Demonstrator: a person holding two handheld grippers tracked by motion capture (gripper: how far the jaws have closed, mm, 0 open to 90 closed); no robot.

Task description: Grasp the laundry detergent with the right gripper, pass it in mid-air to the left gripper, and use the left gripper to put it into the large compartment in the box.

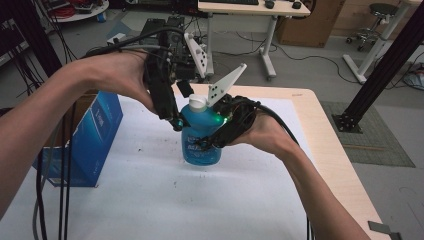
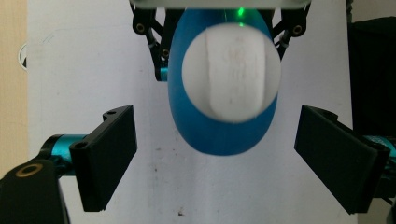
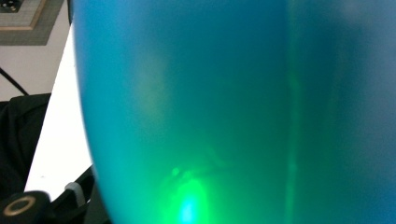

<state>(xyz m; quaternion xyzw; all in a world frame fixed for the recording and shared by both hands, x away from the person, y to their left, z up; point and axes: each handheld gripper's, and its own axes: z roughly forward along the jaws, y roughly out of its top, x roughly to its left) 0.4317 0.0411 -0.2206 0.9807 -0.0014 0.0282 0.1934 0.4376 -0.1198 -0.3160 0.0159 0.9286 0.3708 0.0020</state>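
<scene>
Currently | blue bottle (image 1: 202, 142) upright mid-table, my right gripper (image 1: 216, 131) clamping its body | my left gripper (image 2: 215, 158) above white cap (image 2: 232, 72), jaws wide, empty | risk: off-centre closure on cap tips bottle or twists it in the clamp.

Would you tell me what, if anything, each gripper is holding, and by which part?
The right gripper holds the blue bottle by its body; the left gripper, open above the white cap, holds nothing.
</scene>
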